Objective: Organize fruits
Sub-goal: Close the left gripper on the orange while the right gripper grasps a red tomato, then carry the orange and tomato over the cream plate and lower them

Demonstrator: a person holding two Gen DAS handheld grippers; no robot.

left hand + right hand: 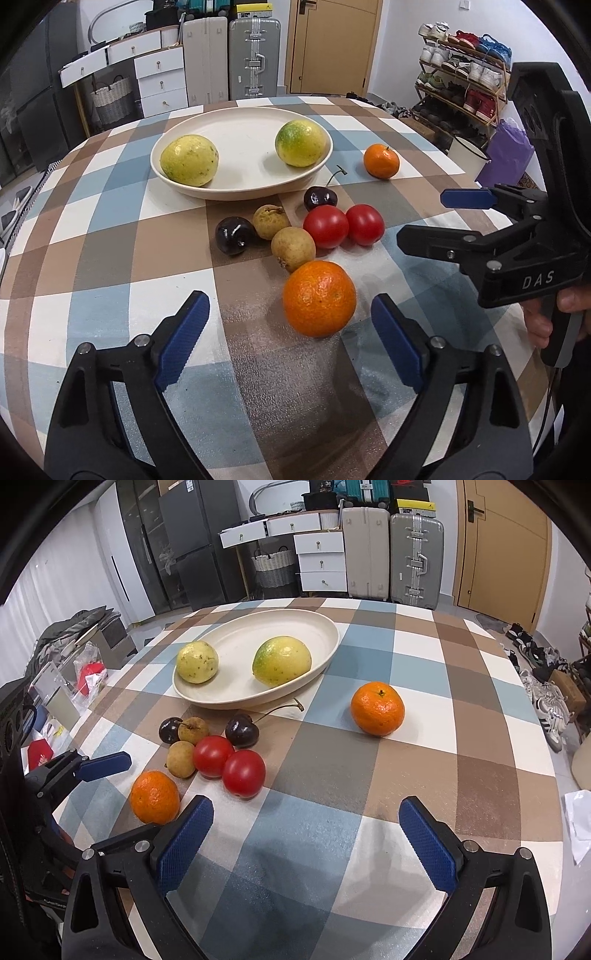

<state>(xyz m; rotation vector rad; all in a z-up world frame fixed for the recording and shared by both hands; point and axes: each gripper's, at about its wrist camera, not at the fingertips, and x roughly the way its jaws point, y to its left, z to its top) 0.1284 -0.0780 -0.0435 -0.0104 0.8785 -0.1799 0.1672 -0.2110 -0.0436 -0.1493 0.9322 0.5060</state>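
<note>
1. While both blue-padded black grippers tilt down over the checked blue, brown and white tablecloth, the left gripper stands wide apart and empty, the large round orange just ahead between its pads, untouched
2. Right gripper: spread wide, holding nothing, lower centre of its view
3. Cream oval plate, upper centre: two yellow-green round fruits
4. Below the plate: two red tomatoes, two dark cherries, two tan longans
5. Small orange mandarin: alone, right of the plate
</note>
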